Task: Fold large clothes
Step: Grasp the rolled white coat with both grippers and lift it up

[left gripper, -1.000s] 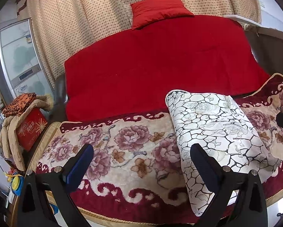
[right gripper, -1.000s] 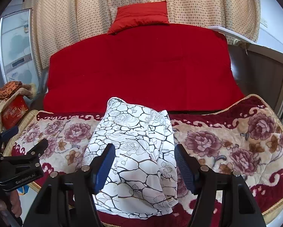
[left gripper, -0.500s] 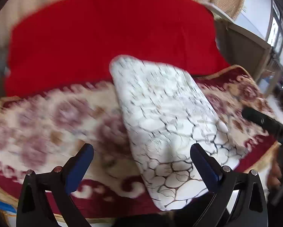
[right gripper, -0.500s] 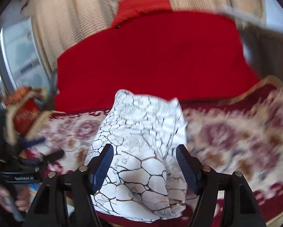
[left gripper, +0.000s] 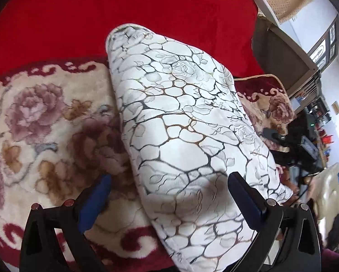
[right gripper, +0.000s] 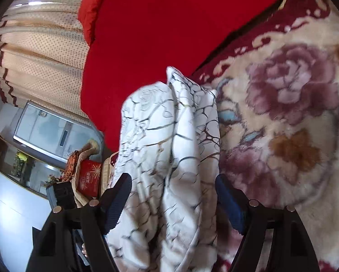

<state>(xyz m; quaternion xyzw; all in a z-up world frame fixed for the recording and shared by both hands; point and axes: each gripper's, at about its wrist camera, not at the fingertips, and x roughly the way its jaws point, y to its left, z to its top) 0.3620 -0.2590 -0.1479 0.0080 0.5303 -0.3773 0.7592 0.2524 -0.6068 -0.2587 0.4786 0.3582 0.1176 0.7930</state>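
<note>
A folded white garment with a dark crackle and rose print (left gripper: 180, 124) lies lengthwise on the floral blanket (left gripper: 44, 124). My left gripper (left gripper: 169, 195) is open, its fingers astride the garment's near end and just above it. In the right wrist view, rolled sideways, the same garment (right gripper: 169, 147) fills the gap of my right gripper (right gripper: 173, 200), which is open around its near end. Parts of the right gripper show dark at the far right of the left wrist view (left gripper: 289, 140).
A red cover (left gripper: 124, 18) drapes the sofa back behind the blanket. A dotted curtain (right gripper: 38, 56), a grey appliance (right gripper: 53, 131) and a red box under cloth (right gripper: 87, 176) stand to the left. A cabinet (left gripper: 289, 52) stands to the right.
Both grippers have moved in close to the garment's near end and tilted; the right one has rolled sideways. Both stayed open. The garment has not visibly moved.
</note>
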